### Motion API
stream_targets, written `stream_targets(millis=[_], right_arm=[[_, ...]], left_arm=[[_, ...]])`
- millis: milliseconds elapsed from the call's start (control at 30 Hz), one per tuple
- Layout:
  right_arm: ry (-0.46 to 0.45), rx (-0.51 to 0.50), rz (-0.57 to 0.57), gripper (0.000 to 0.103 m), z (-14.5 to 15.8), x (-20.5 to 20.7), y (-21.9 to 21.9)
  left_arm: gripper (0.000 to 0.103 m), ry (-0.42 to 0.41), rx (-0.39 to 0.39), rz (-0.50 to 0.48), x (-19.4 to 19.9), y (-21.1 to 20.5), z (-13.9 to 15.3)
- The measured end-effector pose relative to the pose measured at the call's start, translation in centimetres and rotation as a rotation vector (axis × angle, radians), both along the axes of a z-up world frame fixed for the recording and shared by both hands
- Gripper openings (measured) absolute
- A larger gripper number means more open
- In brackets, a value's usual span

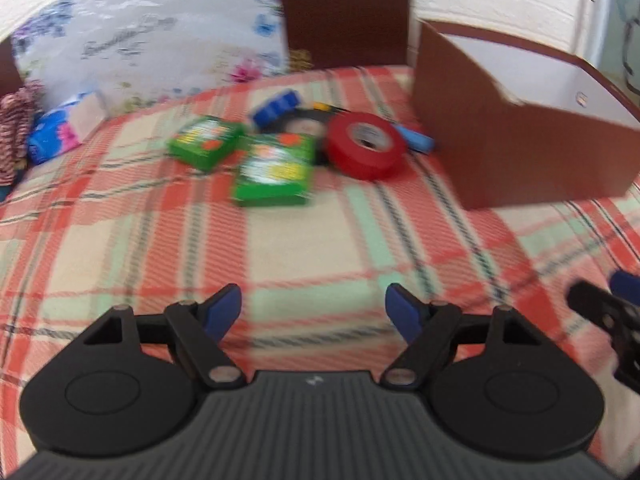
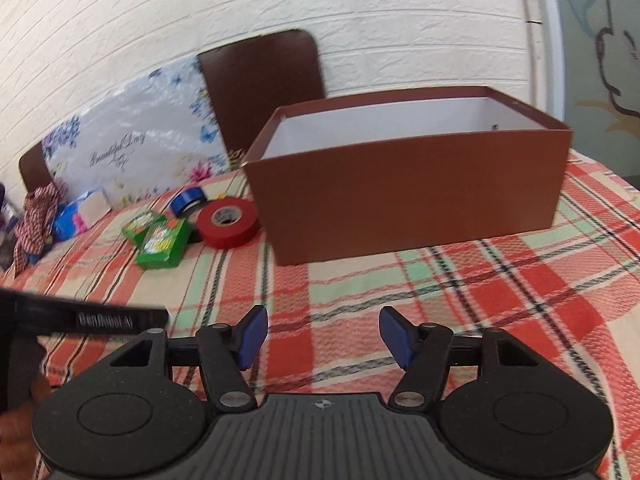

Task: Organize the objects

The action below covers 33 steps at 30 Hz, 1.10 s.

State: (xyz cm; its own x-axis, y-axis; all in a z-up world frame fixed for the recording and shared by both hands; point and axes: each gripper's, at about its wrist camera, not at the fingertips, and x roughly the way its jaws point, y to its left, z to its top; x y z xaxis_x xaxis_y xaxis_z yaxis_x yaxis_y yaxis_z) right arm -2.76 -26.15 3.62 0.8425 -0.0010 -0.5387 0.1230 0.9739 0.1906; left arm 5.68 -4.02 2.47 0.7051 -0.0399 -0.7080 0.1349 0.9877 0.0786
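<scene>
- Only the left wrist view shows a blue pen-like thing (image 1: pixel 416 139) behind the red tape roll (image 1: pixel 366 145); it is too blurry to name for sure.
- Only the right wrist view shows the whole brown box (image 2: pixel 404 188). Its inside is white, and nothing shows in the part we can see.
- Two green packs (image 1: pixel 272 174) and a blue tape roll (image 2: pixel 187 202) lie with the red roll on the checked cloth (image 1: pixel 320 248), left of the box.
- Both the left gripper (image 1: pixel 313 312) and the right gripper (image 2: pixel 323 336) have jaws apart, holding nothing.
</scene>
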Motion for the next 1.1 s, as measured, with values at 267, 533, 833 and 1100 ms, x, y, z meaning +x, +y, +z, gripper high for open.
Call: stream_targets(millis=[267, 533, 833, 1100], right_arm=[[0.049, -0.090, 0.259, 0.063, -0.9, 4.4, 6.1], [0.016, -0.144, 0.327, 0.065, -2.4, 13.6, 12.0], [0.010, -0.184, 0.338, 0.072, -2.6, 19.3, 15.2], [0.009, -0.127, 0.305, 0.009, -2.6, 15.5, 12.5]], left_arm=[[0.103, -0.148, 0.089, 0.333, 3.9, 13.4, -3.6], [0.103, -0.163, -0.098, 0.348, 3.9, 15.7, -3.9], [0.103, -0.175, -0.139, 0.345, 3.7, 16.7, -4.1], [0.103, -0.173, -0.136, 0.343, 3.9, 16.7, -4.1]])
